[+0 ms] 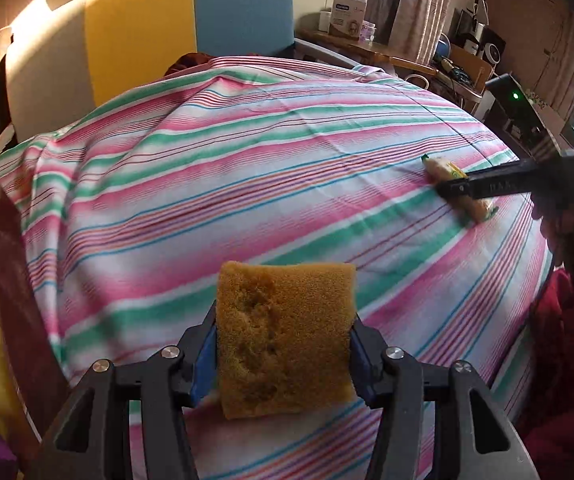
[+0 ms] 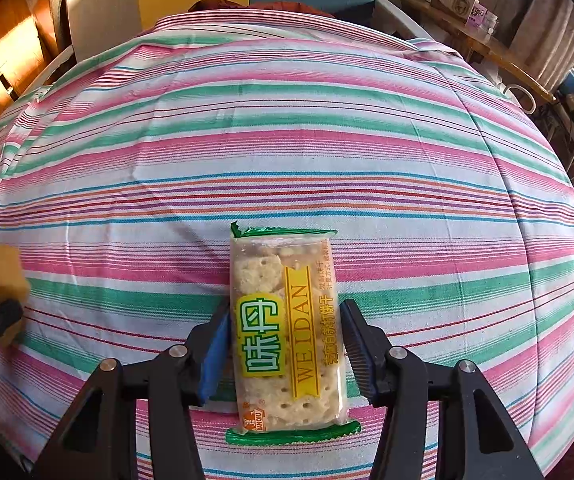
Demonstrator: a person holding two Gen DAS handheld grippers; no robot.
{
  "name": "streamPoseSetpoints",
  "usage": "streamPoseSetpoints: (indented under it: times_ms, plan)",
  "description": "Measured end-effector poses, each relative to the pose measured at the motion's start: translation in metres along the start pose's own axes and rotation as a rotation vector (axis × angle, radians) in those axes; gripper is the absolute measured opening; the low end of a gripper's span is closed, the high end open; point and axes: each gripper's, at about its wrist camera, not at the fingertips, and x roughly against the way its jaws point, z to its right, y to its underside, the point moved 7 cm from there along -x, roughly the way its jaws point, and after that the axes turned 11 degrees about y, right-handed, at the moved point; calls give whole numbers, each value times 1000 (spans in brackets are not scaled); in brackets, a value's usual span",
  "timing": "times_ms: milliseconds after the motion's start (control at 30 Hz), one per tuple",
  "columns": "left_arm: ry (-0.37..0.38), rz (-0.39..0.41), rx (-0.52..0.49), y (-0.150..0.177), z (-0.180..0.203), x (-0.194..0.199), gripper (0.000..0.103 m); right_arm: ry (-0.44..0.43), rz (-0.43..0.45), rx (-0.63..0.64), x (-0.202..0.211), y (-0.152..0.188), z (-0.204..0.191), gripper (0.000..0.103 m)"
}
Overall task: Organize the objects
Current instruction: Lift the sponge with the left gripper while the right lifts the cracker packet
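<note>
The left gripper (image 1: 285, 354) is clamped on the sponge (image 1: 285, 340). The right gripper (image 2: 285, 346) stands apart around the cracker packet (image 2: 289, 330), which lies on the striped sheet (image 2: 287, 140). It seems released; next, withdraw straight back.

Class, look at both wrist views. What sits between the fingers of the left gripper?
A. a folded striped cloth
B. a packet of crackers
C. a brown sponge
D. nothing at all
C: the left wrist view shows the left gripper with its pads pressed on both sides of the brown sponge; the cracker packet lies between the right gripper's fingers.
</note>
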Motion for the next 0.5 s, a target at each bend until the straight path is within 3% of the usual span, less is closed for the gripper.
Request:
streamPoseSetpoints:
  times_ms: [100, 167, 400, 500]
  plan:
    - [-12, 49, -44, 12, 2, 6, 55, 4, 3, 1, -4, 0, 3, 56]
    - [-22, 27, -70, 13, 3, -2, 55, 9, 7, 7, -4, 0, 2, 56]
    - [8, 72, -60, 15, 2, -1, 55, 56, -54, -14, 3, -2, -11, 47]
    - [17, 81, -51, 15, 2, -1, 55, -5, -49, -1, 17, -3, -43, 47]
